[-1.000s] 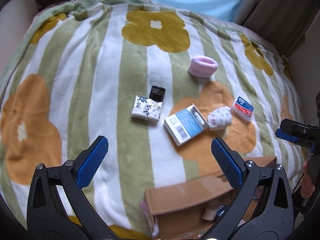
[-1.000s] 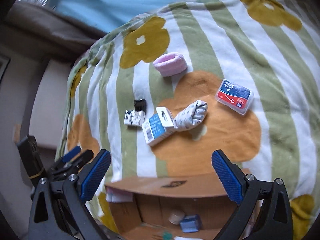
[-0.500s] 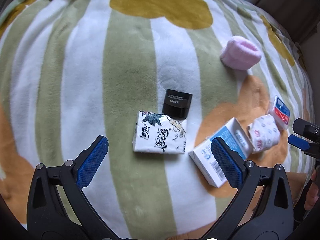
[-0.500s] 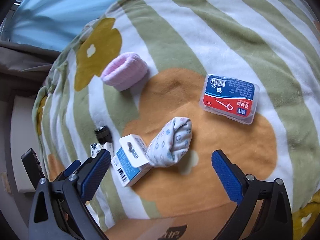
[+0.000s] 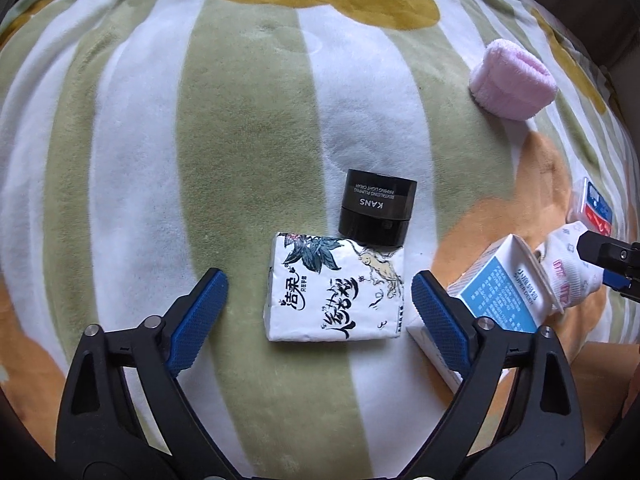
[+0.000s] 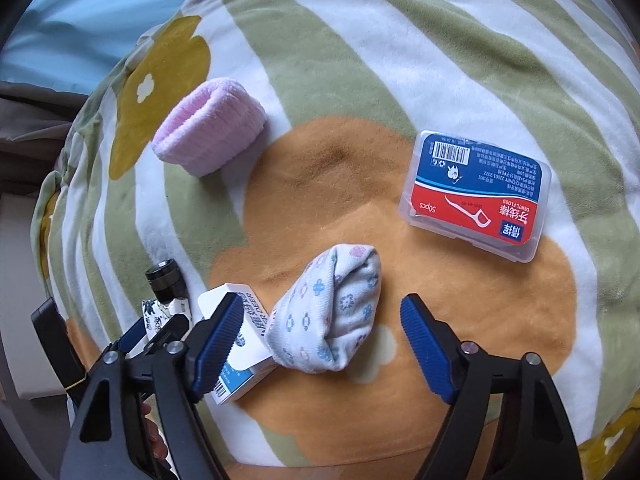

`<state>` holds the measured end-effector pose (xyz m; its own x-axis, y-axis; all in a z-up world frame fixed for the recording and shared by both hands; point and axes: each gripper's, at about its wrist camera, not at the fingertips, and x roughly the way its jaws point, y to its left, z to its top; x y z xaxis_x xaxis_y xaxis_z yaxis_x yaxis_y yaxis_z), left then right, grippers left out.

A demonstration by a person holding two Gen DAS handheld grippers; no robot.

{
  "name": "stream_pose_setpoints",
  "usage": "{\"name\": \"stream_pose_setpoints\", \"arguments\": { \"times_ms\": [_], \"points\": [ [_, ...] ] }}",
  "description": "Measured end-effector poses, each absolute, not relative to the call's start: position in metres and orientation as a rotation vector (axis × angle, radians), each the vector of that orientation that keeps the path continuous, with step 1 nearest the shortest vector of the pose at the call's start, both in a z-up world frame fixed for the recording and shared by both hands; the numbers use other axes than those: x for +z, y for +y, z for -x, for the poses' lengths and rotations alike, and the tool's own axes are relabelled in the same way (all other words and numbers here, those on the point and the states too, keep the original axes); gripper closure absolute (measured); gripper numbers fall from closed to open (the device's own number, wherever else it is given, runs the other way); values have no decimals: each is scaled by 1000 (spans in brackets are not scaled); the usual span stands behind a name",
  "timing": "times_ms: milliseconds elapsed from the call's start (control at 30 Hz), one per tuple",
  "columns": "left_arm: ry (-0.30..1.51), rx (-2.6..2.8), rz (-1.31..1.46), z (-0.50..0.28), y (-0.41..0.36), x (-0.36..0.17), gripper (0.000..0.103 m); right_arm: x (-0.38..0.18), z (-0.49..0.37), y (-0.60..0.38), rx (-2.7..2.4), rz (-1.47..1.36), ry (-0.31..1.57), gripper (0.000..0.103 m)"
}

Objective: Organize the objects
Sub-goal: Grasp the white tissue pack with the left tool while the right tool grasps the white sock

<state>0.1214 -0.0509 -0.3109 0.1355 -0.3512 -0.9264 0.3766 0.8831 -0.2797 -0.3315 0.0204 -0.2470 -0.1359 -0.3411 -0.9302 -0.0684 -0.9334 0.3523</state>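
Note:
In the left wrist view my left gripper is open, its blue pads either side of a white tissue pack with ink drawings. A black cream jar lies just beyond the pack. In the right wrist view my right gripper is open around a rolled patterned sock. A blue and white carton touches the sock's left side and also shows in the left wrist view. A dental floss box lies to the right, and a rolled pink sock farther back.
Everything lies on a soft blanket with green and white stripes and orange flowers. The rolled pink sock sits at the far right in the left wrist view. A brown cardboard edge shows at the bottom of the right wrist view.
Both grippers have moved forward and down toward the blanket. The left now straddles the tissue pack and the right straddles the patterned sock. The cardboard box has slipped almost out of view.

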Motion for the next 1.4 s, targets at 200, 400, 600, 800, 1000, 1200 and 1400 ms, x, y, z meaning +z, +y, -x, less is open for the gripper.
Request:
{"name": "stream_pose_setpoints", "arguments": {
  "times_ms": [200,400,600,800,1000,1200,1400],
  "points": [
    [1319,-517,-8,-119,-49,-311,27,-251,331,15,-2200,-1942,-424,43],
    [1320,-533,-8,-118,-50,-308,42,-255,329,15,-2206,-1954,-414,52],
    [1313,-537,-4,-117,-47,-305,44,-252,326,19,-2219,-1944,-406,58],
    [1303,-538,14,-122,-43,-300,45,-248,323,23,-2235,-1915,-389,62],
    [1276,-547,23,-122,-32,-288,45,-241,323,22,-2252,-1883,-386,63],
    [1236,-533,47,-111,-15,-268,45,-229,327,17,-2268,-1837,-352,63],
    [1185,-520,74,-98,1,-236,45,-205,324,17,-2274,-1767,-294,64]
  ]
}}
